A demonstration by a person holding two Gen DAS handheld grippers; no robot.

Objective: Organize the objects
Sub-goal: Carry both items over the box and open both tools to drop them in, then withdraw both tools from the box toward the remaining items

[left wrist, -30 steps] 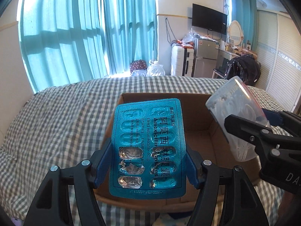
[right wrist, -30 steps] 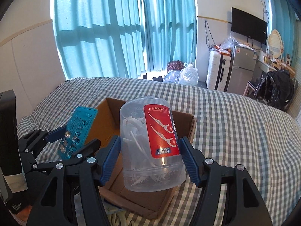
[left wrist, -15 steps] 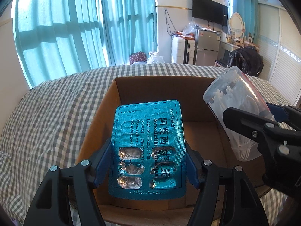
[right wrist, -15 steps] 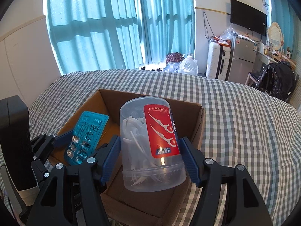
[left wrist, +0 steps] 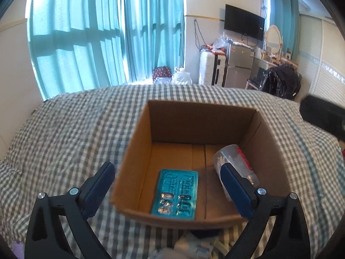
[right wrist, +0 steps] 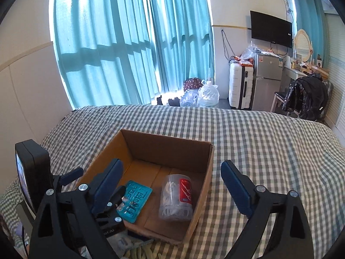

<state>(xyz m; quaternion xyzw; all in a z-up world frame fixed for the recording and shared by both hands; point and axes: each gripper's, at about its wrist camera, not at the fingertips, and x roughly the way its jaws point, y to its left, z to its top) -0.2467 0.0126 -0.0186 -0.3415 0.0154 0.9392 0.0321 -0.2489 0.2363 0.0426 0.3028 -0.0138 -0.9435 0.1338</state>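
Left tool point(left wrist: 167, 188) pitched down over the near edge of the cardboard box point(left wrist: 138, 151), jaws opening wide, nothing pinched; blue pads straddle the box's near half. Blister pack point(left wrist: 177, 195) lies flat on the box floor, near-left. Right tool point(right wrist: 171, 185) also angled down at the box from its right side, jaws opening, nothing between the pads. Floss-pick jar point(right wrist: 177, 196) lies on its side on the box floor, right of the blister pack, red label up. Box sits on the checked bed point(right wrist: 269, 142). Left tool's frame shows at the right-wrist view's lower left.
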